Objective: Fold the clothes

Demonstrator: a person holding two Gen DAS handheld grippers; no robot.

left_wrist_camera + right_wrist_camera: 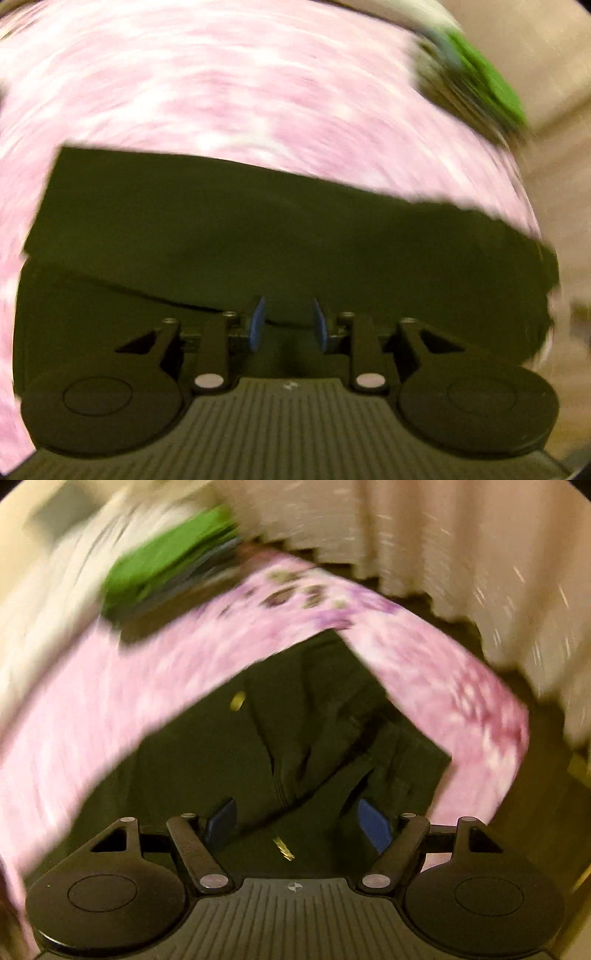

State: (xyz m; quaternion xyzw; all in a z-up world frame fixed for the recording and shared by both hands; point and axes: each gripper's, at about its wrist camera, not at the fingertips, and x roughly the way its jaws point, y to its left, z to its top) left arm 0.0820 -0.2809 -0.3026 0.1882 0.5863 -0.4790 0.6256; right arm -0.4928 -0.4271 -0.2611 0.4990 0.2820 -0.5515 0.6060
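Both grippers (288, 325) (299, 823) parted, empty, over dark garment (258, 229); its long axis unclear, blurred.

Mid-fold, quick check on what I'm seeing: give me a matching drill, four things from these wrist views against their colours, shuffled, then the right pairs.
Things:
1. garment being folded
2. bedspread
3. top item of the stack
4. gripper finger pads

Colours:
A. bright green
B. blue
C. dark olive
D. pink and white floral

Pairs: 1-C, 2-D, 3-A, 4-B

Both the left gripper and the right gripper show their jaws apart over the garment, gripping nothing.
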